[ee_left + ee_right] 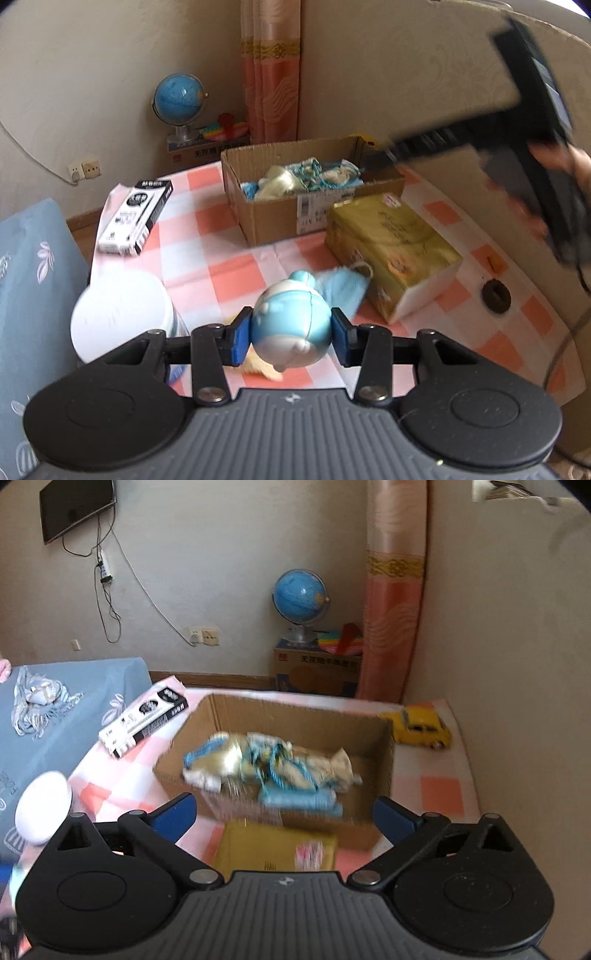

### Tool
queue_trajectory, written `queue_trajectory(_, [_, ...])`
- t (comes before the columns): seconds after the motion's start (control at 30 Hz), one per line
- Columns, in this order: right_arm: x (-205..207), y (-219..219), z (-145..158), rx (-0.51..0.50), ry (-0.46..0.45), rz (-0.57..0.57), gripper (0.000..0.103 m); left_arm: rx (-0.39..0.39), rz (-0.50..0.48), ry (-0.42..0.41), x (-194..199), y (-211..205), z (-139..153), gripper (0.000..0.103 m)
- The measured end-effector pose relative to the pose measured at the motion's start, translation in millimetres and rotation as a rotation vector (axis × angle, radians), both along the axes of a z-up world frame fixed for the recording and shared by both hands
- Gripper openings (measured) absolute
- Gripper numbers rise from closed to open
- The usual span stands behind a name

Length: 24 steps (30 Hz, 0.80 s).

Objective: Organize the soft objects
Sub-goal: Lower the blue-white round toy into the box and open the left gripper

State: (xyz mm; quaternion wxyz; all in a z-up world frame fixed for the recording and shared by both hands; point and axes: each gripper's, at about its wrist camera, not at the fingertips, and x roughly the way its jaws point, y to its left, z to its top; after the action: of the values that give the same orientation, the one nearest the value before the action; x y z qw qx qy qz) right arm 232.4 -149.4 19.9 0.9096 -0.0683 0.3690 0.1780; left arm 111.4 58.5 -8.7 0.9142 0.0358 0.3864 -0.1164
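Note:
My left gripper (291, 334) is shut on a soft blue-and-white round toy (290, 328), held just above the checked tablecloth. A light blue cloth (343, 290) lies just behind the toy. A cardboard box (273, 218) further back holds blue and cream soft things (299, 177). The box (380, 771) and its soft things (266, 764) also show in the right wrist view. My right gripper (284, 814) is open and empty, above the near edge of the box. It shows in the left wrist view (384, 155) at the upper right, blurred.
A yellow tissue pack (391, 251) lies right of the toy, and also shows in the right wrist view (273, 845). A black-and-white carton (136, 218), a white tub (122, 314) and a blue pillow (29, 295) are at the left. A yellow toy car (421, 727) sits behind the box.

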Motion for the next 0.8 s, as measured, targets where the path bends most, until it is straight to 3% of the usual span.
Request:
queue_trajectory(0.3, [-67, -20, -15, 0.039, -0.019, -0.057, 0.103, 0.032, -0.013, -0.034, 54, -6, 20, 0.043])
queue_trajectory(0.57, [-102, -40, -13, 0.102, -0.034, -0.095, 0.103, 0.056, -0.038, -0.029, 124, -26, 30, 0.043])
queue_trajectory(0.8, [-126, -60, -11, 0.083, -0.064, -0.14, 0.103, 0.063, 0.027, -0.028, 193, -33, 25, 0.045])
